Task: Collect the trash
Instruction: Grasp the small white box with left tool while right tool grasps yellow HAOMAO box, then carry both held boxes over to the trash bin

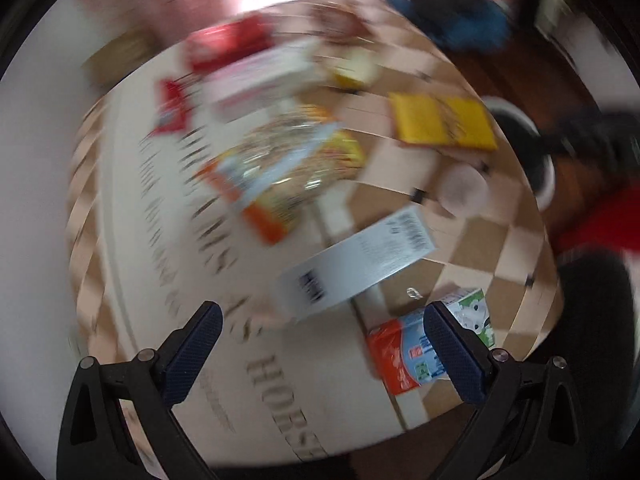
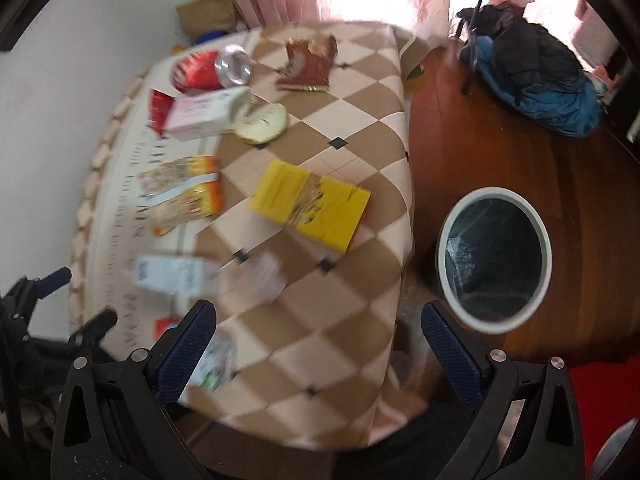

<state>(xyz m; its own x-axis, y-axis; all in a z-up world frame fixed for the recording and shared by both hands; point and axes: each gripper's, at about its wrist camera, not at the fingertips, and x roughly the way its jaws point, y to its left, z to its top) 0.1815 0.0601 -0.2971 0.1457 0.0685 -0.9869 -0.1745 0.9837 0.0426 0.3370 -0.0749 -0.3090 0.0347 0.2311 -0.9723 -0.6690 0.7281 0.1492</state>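
We hold both the left gripper [image 1: 320,350] and right gripper [image 2: 318,350] apart and empty above the littered worktop [image 2: 320,320]; rushed, blurry motion risks knocking cartons off its edge, missing the bin [image 2: 496,258].

Trash lies scattered across a table draped in a brown-and-cream diamond-patterned cloth [image 2: 320,280]. A crushed red soda can [image 2: 212,68] rests on its side at the far end, near a torn red-brown wrapper [image 2: 308,66] and a pale pink-and-white box [image 2: 204,114] lying flat, touching a flattened cream-coloured piece [image 2: 264,122]. Mid-table lie an orange-and-yellow snack packet [image 2: 184,194] and a torn yellow carton [image 2: 310,204], well apart. Nearer, a white box with a barcode [image 1: 356,260] lies flat beside a red, blue and green drink carton [image 1: 420,344]. On the wooden floor just beside the table stands a white-rimmed bin [image 2: 496,260], its dark liner holding a scrap of clear plastic.
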